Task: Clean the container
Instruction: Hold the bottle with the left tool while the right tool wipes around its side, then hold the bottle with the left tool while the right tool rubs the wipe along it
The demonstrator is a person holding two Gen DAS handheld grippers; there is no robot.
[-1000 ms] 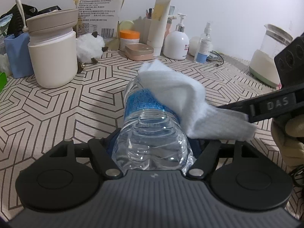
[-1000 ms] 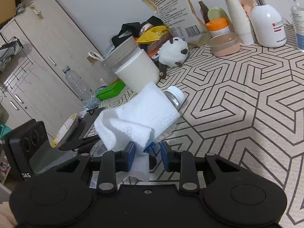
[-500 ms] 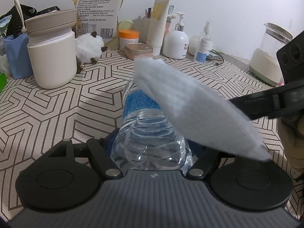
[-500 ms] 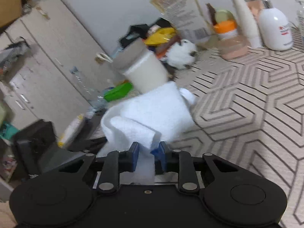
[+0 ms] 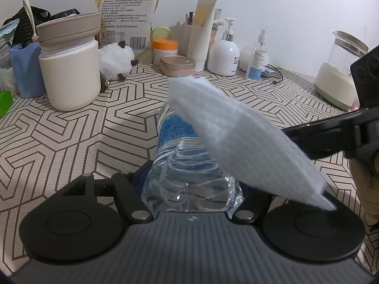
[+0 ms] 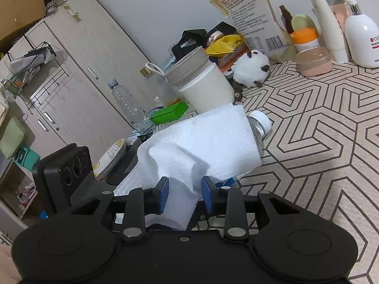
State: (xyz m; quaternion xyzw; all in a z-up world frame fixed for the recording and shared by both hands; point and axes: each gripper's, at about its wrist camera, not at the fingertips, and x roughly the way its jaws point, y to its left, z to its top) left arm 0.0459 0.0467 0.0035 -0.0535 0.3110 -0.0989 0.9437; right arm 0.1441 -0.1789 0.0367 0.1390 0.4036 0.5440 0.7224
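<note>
A clear plastic bottle [image 5: 175,130] with a blue label lies along my left gripper [image 5: 189,184], base toward the camera. That gripper is shut on its lower body. The bottle's white cap [image 6: 260,118] points away over the table. A white cloth [image 5: 236,137] is draped over the upper right side of the bottle. My right gripper [image 6: 184,193] comes in from the right with the cloth [image 6: 201,142] bunched between its blue pads. The pads still touch the cloth while the jaws are opening. The cloth hides the bottle's neck in the left wrist view.
On the patterned tablecloth [image 5: 71,142] stand a cream jar [image 5: 68,71], a plush sheep [image 5: 116,59], a pink tin [image 5: 177,66], a pump bottle [image 5: 223,54] and a kettle [image 5: 338,71]. A cabinet [image 6: 71,82], an empty bottle [image 6: 125,104] and a green box [image 6: 169,116] are at the left.
The cloth has slid along the bottle toward its base and flattened out from a wrapped bunch. The right pads narrowed, then widened again. The left gripper and the bottle stayed put.
</note>
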